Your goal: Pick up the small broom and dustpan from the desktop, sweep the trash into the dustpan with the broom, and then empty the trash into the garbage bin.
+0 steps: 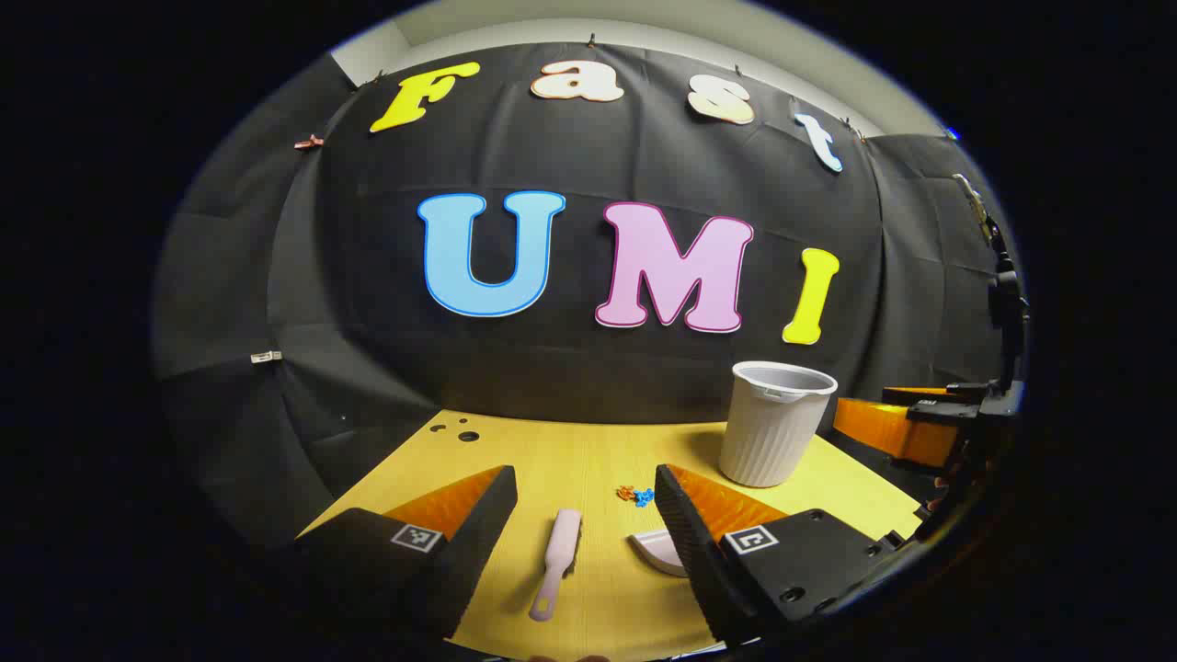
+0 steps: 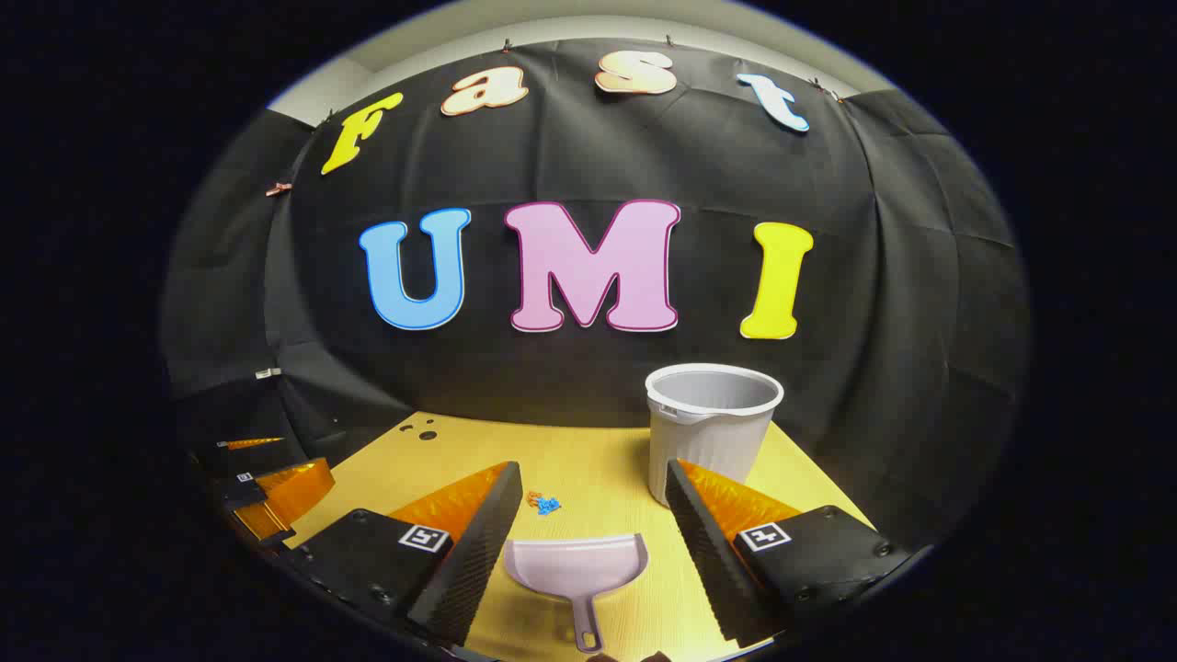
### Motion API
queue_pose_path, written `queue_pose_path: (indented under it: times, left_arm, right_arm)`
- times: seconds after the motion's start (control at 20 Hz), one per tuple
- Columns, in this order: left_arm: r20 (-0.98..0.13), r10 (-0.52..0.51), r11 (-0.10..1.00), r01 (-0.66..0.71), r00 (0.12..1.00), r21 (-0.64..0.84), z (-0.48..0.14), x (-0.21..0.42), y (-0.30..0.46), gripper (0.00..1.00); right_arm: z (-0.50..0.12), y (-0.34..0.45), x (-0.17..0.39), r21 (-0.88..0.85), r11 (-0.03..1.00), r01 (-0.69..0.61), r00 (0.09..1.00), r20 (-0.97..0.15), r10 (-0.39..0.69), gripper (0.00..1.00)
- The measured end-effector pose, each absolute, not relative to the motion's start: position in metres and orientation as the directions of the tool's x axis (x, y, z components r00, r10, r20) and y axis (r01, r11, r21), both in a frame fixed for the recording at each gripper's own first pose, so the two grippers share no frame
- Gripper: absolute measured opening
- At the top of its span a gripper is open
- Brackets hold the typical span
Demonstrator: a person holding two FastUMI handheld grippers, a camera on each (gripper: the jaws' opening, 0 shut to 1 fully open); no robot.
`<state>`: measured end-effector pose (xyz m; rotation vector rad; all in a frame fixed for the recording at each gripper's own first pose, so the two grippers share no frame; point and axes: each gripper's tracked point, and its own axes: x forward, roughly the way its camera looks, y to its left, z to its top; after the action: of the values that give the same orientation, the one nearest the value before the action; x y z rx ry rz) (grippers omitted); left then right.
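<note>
A yellow table (image 1: pixel 588 460) stands before the black cloth wall. The left gripper (image 1: pixel 584 515) has its fingers wide, the small broom (image 1: pixel 556 563) lying flat between them. The right gripper (image 2: pixel 593 515), fingers also wide, frames the dustpan (image 2: pixel 575 563); the trash (image 2: pixel 544 503) lies just beyond, the garbage bin (image 2: pixel 713 428) past the right-side finger. Both handles lie flat, so a shallow closing could likely skid them away.

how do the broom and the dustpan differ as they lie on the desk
The small broom is a narrow, straight bar; the dustpan is a wide scoop with a short handle. The broom lies between the left gripper's open fingers, the dustpan between the right gripper's. Both are pale, ungripped, flat on the desk.
</note>
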<state>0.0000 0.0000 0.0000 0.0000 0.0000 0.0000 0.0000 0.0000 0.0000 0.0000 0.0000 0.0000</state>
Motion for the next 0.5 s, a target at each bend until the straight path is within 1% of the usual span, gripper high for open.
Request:
queue_pose_path:
  times: [0.15,0.2,0.25,0.5]
  left_arm:
    - [-0.021,-0.002,1.000,0.003,1.000,0.016,-0.001,0.017,0.000,0.96]
    - [-0.028,0.000,1.000,0.001,1.000,0.016,-0.002,0.022,0.000,0.92]
    - [-0.036,0.001,1.000,-0.001,0.999,0.015,-0.003,0.025,0.000,0.96]
    - [-0.062,0.002,0.999,0.000,0.998,0.038,-0.008,0.044,0.001,0.96]
  right_arm:
    - [-0.005,-0.002,0.015,-0.014,1.000,-0.007,1.000,-0.029,0.007,0.98]
    - [-0.006,-0.004,0.018,-0.011,1.000,-0.009,0.999,-0.031,0.009,0.98]
    - [-0.008,-0.004,0.022,-0.009,1.000,-0.012,0.999,-0.038,0.012,0.98]
    - [-0.014,-0.004,0.032,-0.013,1.000,-0.026,0.998,-0.062,0.025,0.98]
